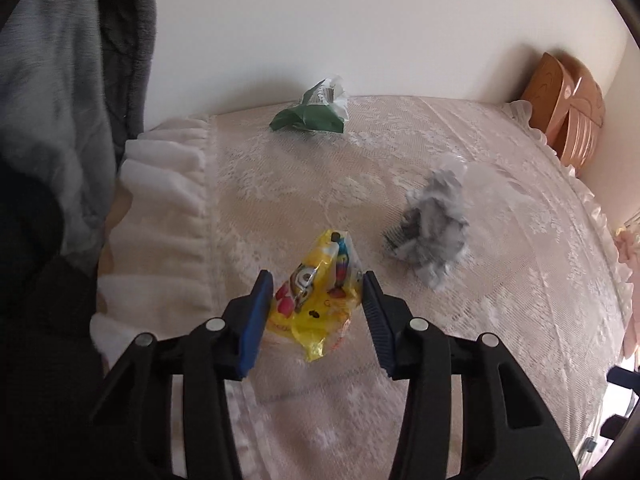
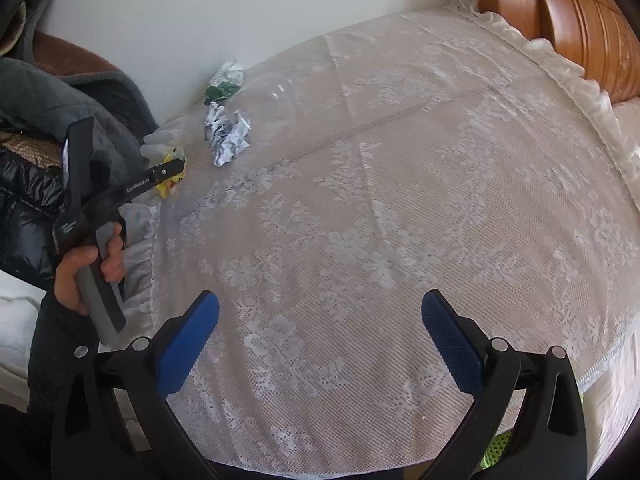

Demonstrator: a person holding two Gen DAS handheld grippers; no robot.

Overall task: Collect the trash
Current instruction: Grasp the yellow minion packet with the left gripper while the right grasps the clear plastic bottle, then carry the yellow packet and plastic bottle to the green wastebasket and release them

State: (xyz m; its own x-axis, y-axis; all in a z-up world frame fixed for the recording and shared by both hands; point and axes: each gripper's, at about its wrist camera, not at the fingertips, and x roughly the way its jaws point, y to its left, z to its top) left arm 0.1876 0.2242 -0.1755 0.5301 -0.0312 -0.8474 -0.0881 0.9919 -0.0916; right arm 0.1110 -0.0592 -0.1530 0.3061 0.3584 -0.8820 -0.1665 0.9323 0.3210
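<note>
A yellow snack wrapper (image 1: 316, 300) sits between the blue pads of my left gripper (image 1: 317, 276), which both press its sides. In the right wrist view the left gripper (image 2: 176, 168) shows at the far left edge of the bed, a bit of the yellow wrapper (image 2: 168, 186) at its tip. A crumpled grey paper ball (image 1: 436, 228) lies to the right on the lace bedspread (image 1: 500, 320), and a green wrapper (image 1: 312, 116) lies by the wall. My right gripper (image 2: 320, 308) hangs open over bare lace (image 2: 360, 200), with nothing between its fingers.
A wooden headboard (image 2: 572, 20) borders the far right of the bed. A grey blanket (image 1: 60, 80) and dark clothing are piled at the left. A white wall (image 1: 360, 32) runs behind the bed. A hand (image 2: 80, 272) holds the left gripper's handle.
</note>
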